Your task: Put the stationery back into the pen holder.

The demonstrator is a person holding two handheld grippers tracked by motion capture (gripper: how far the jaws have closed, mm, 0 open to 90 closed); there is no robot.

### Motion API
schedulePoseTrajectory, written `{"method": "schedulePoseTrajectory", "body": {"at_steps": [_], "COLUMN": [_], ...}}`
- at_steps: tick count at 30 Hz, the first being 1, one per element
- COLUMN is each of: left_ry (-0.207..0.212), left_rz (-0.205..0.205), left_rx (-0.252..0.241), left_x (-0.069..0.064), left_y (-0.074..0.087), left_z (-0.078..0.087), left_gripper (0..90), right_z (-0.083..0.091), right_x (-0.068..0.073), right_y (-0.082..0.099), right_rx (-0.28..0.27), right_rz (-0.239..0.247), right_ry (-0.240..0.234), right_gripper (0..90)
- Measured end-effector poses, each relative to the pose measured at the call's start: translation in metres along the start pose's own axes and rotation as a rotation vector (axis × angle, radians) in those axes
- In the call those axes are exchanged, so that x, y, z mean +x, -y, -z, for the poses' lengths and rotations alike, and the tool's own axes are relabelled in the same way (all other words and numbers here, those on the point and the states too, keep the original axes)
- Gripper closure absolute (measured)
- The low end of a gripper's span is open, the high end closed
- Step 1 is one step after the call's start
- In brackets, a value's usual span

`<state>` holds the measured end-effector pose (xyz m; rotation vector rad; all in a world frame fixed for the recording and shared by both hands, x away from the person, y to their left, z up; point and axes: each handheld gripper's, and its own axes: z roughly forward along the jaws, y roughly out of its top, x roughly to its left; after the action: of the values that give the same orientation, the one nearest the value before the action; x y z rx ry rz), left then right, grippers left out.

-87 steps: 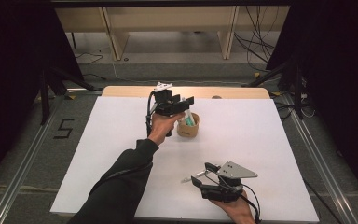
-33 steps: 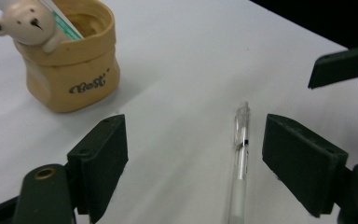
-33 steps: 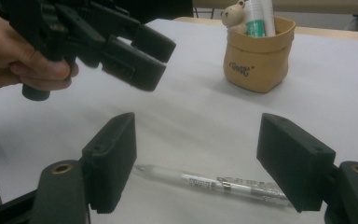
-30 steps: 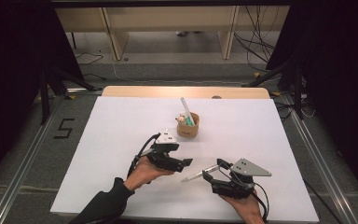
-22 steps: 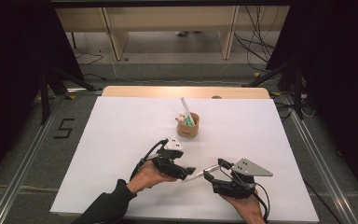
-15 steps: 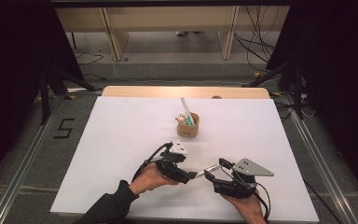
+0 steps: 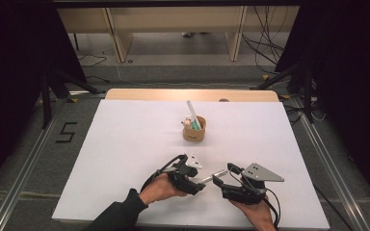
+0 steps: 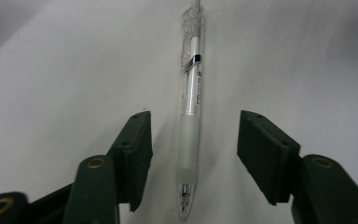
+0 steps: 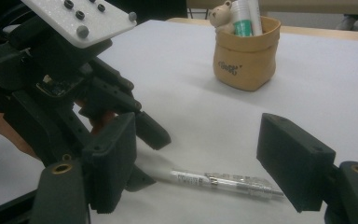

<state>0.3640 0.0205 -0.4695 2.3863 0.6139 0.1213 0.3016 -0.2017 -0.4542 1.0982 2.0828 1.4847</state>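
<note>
Pen (image 8: pixel 190 116), clear-barrelled with a frosted rubber sleeve near its tip, lying flat on the white table (image 7: pixel 125 144) near the person's edge, between the two hands. Left gripper (image 7: pixel 198 185) straddles the sleeve end: in the left gripper view the pen runs straight up between the two black pads (image 8: pixel 137 149), which stand a little off it on either side, not yet touching. These jaws have just been closing, with the pen between them, but no grip is made so far. Right gripper (image 7: pixel 221 177) rests on the table just beside the pen's far end, its jaws apart and holding nothing; in the right gripper view the pen lies on the table between the jaws, with the left gripper at its sleeve end.

Handling, as judged: the pen is light, stiff and slender, so little force should lift it. The smooth round plastic barrel is likely to be slippery and may roll or twist out if pinched off-centre. The rubber sleeve looks the better place to take hold, since it is softer and should not slide between the pads. The clip end is narrower and would make a poorer hold.

Tan pouch (image 7: pixel 194 130), well apart toward the table's far side, stands upright holding a green-capped tube (image 7: pixel 192 111) and a small bear figure (image 9: pixel 223 13).
</note>
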Motion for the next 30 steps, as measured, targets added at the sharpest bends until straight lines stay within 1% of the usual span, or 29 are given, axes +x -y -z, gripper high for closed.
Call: {"method": "schedulePoseTrajectory", "body": {"at_steps": [2, 4, 7, 14, 16, 21, 22, 30], "left_ry": [-0.004, -0.001, 0.002, 0.007, 0.008, 0.000, -0.006, -0.022], "left_rz": [-0.004, -0.002, -0.010, -0.009, -0.014, -0.021, -0.029, -0.044], "left_rx": [0.009, 0.014, 0.029, 0.045, 0.050, 0.071, 0.075, 0.083], "left_x": [-0.0002, 0.0000, 0.0005, 0.0011, 0.0013, 0.0017, 0.0014, 0.0006], "left_y": [-0.0006, -0.0011, -0.0014, -0.0016, -0.0016, -0.0013, -0.0012, -0.0024], "left_z": [-0.0004, -0.0012, -0.0018, -0.0046, -0.0053, -0.0079, -0.0084, -0.0087], "left_gripper": [49.4, 51.7, 55.1, 59.9, 61.3, 64.0, 64.7, 69.7], "right_z": [-0.0002, -0.0002, -0.0002, -0.0004, -0.0005, -0.0006, -0.0007, -0.0006], "right_x": [0.0000, 0.0000, 0.0002, 0.0003, 0.0004, 0.0003, 0.0004, 0.0004], "right_y": [0.0002, 0.0003, 0.0002, 0.0003, 0.0004, 0.0004, 0.0004, 0.0003], "right_rx": [0.001, 0.001, 0.001, 0.002, 0.002, 0.003, 0.003, 0.003], "right_rz": [0.001, 0.001, 0.001, 0.005, 0.004, 0.003, 0.003, 0.004], "right_ry": [-0.001, -0.001, -0.001, -0.002, -0.003, -0.003, -0.003, -0.003], "right_gripper": [29.3, 29.3, 29.3, 29.3, 29.3, 29.4, 29.4, 29.5]}}
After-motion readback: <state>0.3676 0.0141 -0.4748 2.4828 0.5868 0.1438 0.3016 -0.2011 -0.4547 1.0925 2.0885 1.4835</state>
